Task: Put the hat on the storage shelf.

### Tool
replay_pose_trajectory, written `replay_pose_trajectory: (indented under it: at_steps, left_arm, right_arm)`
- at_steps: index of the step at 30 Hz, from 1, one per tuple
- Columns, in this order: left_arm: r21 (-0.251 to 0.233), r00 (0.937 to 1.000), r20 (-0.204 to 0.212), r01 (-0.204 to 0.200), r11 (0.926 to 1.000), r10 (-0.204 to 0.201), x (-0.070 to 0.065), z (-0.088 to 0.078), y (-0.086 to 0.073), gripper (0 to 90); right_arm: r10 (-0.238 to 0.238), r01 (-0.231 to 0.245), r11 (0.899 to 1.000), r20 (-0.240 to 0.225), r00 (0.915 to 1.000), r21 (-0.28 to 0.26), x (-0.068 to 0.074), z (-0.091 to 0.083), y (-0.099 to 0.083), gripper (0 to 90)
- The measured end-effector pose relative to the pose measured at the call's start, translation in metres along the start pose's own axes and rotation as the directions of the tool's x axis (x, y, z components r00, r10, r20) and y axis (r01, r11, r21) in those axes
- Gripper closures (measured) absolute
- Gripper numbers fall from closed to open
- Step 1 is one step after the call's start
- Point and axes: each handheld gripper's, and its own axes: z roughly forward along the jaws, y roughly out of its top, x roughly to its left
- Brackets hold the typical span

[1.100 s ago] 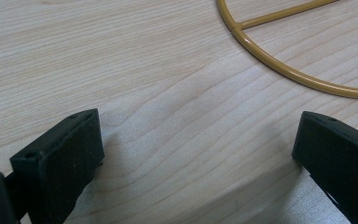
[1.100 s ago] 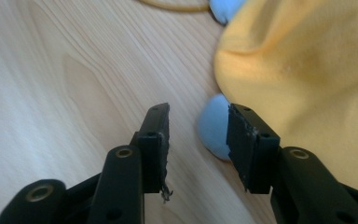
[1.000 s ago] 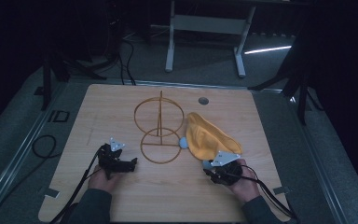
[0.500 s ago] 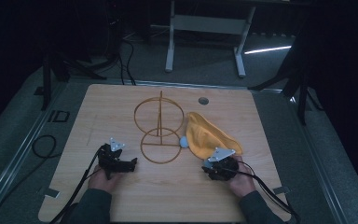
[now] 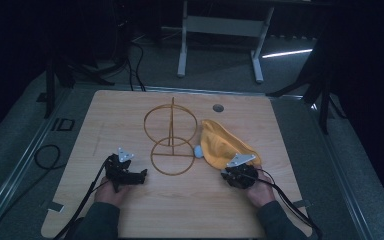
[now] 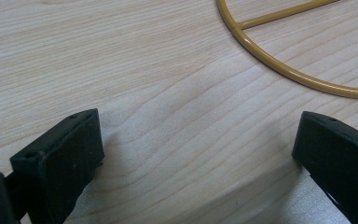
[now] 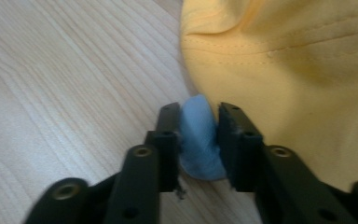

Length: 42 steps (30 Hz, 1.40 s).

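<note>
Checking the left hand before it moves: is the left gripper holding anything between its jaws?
No. In the left gripper view the left gripper has its jaws wide apart with bare wooden table between them.

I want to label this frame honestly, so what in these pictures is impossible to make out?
- What the blue piece between the right gripper pads is: its lower part is hidden by the jaws in the right gripper view.
- The yellow cap near edge: covered by that gripper in the high view.
- The wire stand: cut off by the left gripper view's frame.
</note>
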Motion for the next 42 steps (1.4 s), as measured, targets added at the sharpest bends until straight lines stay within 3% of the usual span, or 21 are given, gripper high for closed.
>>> replay_pose_trajectory:
  at_steps: [2,5,21,42]
  left_arm:
    - [0.0,1.0,0.0,0.0,1.0,0.0,0.0,0.0,0.0,1.9]
    - [0.001,1.0,0.0,-0.001,1.0,0.001,0.0,0.0,0.0,1.9]
    - [0.0,1.0,0.001,0.001,1.0,-0.001,0.0,0.0,0.0,1.9]
    - [0.001,1.0,0.001,0.002,1.0,-0.002,0.0,0.0,0.0,1.9]
  right_arm:
    - [-0.002,0.002,1.0,0.009,1.0,0.0,0.0,-0.002,0.002,79.6]
    - [-0.009,0.009,1.0,0.031,0.9995,-0.015,0.001,-0.009,0.005,81.7]
    - [-0.017,0.015,0.996,-0.024,0.9996,-0.085,0.001,-0.053,0.026,82.4]
    - [-0.049,0.053,0.989,0.032,0.9983,-0.141,-0.008,-0.092,0.054,82.4]
